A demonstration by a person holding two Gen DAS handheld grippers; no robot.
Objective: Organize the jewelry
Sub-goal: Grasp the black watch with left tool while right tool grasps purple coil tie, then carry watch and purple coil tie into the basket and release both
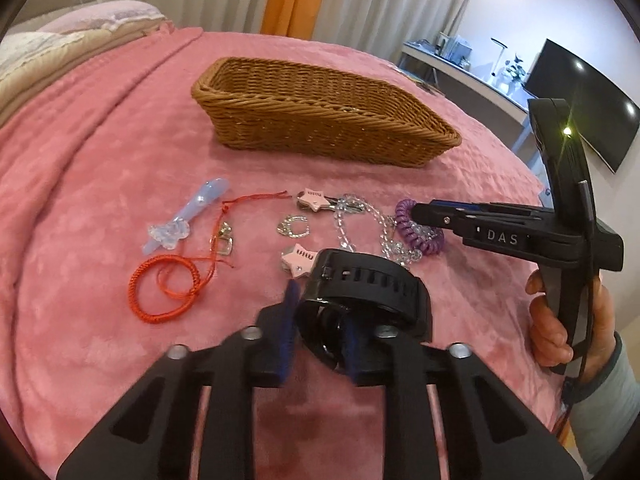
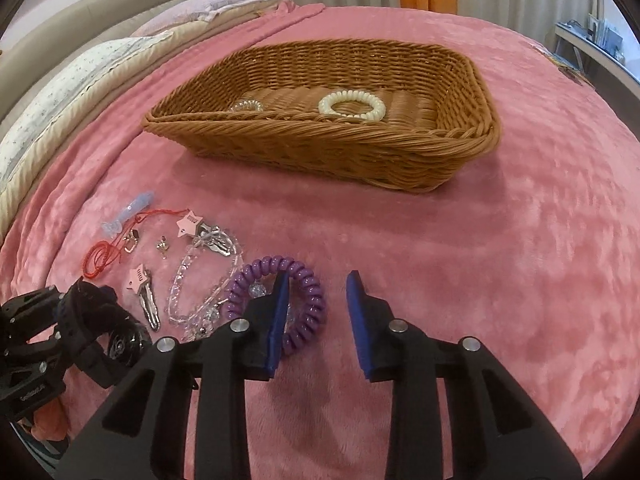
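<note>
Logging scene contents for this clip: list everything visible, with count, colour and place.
blanket: one, pink, over the bed
wicker basket: one, brown, far on blanket
cream coil tie: one, cream, in basket
clear coil tie: one, transparent, in basket
purple coil tie: one, purple, at right tongs
bead chain: one, clear, beside purple tie
star clips: two, pink, by the chain
red cords: count unclear, red, left of clips
blue clip: one, pale blue, beside cords
black watch: one, black, in left tongs
left tongs: one, black, blue pads, shut on watch
right tongs: one, black, blue pads, open astride purple tie
hand: one, holding right tongs
</note>
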